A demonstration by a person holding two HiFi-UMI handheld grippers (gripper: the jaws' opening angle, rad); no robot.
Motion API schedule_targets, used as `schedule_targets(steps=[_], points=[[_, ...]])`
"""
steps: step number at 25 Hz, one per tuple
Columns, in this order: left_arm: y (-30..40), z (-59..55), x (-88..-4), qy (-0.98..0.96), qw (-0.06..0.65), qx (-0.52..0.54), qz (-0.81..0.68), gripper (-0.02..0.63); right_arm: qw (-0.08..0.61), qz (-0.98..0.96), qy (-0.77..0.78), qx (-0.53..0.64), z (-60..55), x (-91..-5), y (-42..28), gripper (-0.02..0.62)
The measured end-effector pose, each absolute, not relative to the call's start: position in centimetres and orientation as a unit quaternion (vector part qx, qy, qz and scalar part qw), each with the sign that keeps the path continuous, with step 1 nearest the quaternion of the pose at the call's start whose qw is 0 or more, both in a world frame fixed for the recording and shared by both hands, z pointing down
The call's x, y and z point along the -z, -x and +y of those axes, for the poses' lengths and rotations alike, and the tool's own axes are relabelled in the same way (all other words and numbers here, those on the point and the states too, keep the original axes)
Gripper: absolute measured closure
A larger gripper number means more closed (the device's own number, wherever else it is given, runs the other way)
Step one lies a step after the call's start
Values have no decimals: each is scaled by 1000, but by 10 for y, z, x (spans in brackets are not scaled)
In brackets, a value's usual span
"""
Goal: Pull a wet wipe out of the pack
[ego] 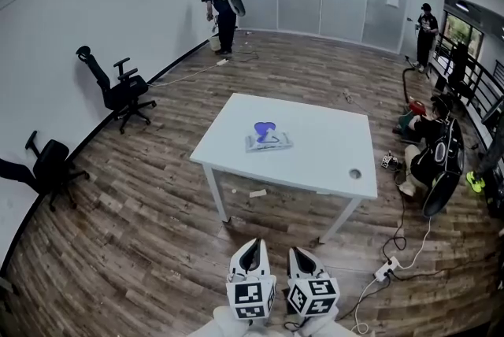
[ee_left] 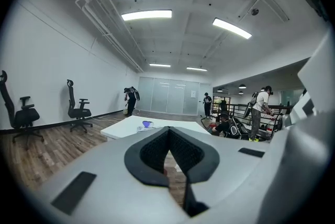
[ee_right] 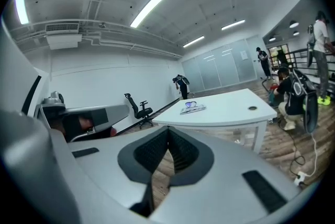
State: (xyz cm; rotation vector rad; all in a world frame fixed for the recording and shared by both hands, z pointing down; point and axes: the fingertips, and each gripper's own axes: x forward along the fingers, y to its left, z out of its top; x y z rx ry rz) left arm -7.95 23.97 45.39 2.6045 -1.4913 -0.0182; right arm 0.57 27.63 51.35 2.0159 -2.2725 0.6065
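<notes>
Left gripper [ego: 252, 249]: jaws clenched, nothing grasped.
Right gripper [ego: 300, 254]: jaws clenched, nothing grasped.
Wipe pack [ego: 268, 141]: laid flat on the white bench [ego: 331, 158], left of its middle, well apart from both grippers.

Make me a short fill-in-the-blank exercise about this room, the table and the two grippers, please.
1. The wipe pack lies on the ___ table.
2. The jaws of the left gripper and the right gripper are both ___.
3. The table stands on a ___ floor.
Missing words: white; shut; wooden
</notes>
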Motion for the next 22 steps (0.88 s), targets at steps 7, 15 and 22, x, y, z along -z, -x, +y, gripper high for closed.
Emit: schedule_targets(steps=[7,15,22], points=[[73,195,-451,-867,75,4,-493,609,24,-732,-651,-197,233,-508,-11,586],[66,149,-447,-868,77,10,-491,609,28,-732,-653,-194,188,-506,-18,586],[59,112,-453,-870,81,8,-485,609,26,-729,-655,-195,152,-507,-24,586]])
